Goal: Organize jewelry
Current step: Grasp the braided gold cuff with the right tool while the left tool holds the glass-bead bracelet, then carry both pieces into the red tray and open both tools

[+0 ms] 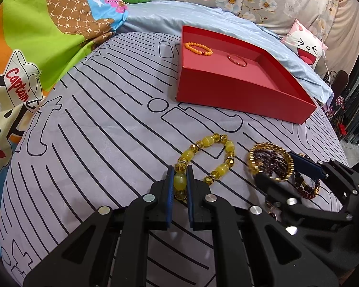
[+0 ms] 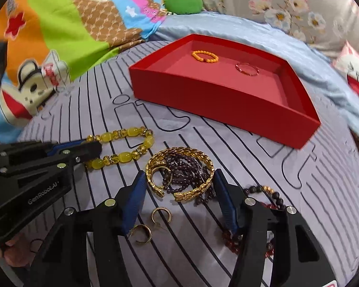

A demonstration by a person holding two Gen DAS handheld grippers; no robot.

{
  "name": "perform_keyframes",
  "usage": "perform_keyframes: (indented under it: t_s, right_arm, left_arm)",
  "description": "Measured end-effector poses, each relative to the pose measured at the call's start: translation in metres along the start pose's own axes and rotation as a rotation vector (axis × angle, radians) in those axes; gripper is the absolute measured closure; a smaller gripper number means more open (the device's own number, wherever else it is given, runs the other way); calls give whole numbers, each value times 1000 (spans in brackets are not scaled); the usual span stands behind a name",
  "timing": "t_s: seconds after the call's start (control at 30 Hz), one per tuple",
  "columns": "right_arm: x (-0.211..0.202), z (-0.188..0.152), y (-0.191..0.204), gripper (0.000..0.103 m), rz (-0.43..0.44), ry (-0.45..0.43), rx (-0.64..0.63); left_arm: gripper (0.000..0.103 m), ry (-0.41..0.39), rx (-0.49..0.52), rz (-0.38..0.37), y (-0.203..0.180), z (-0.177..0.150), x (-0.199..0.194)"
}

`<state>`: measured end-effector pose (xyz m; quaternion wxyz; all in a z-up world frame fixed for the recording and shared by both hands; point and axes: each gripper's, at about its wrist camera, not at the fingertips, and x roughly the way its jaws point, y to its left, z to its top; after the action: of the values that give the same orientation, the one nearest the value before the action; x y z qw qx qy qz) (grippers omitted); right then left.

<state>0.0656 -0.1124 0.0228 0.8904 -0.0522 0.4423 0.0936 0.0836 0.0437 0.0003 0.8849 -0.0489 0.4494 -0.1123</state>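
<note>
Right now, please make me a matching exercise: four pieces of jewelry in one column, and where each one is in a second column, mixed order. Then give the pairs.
Things
1. orange bead bracelet
2. yellow bead bracelet
3. gold bangle
4. two gold hoop earrings

Places
A. between the fingers of the left gripper
B. inside the red tray
C. on the striped cloth, near the base of the right gripper's fingers
D. lying on dark beads, between the open right fingers

Pairs: 1-B, 2-A, 3-D, 4-C

Part of the yellow bead bracelet [image 1: 204, 161] is hidden between the left tool's pads [image 1: 170, 186]. Beside the gold bangle [image 2: 179, 174], the dark bead bracelet [image 2: 266, 195] is partly covered by the right tool [image 2: 179, 205]; red beads [image 2: 234, 239] are cut off.
</note>
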Motion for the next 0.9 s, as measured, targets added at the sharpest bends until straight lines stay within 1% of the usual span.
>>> perform_keyframes:
  t_s: [0.13,0.33,0.53,0.9]
  right_arm:
    - [-12,-4,-19,48,22,-8,86]
    - [-32,-8,-37,48,30,-35,144]
    - [-44,-12,-43,48,34,-59,158]
    - [-57,-10,-49,48,41,-91,171]
  left_arm:
    - [94,2,6,4,-3,0,0]
    - [94,6,16,-5,-10,-1,-1]
    - [94,5,27,-20,-19,-2,-6]
    - [94,-13,13,-56,-23,6,-22]
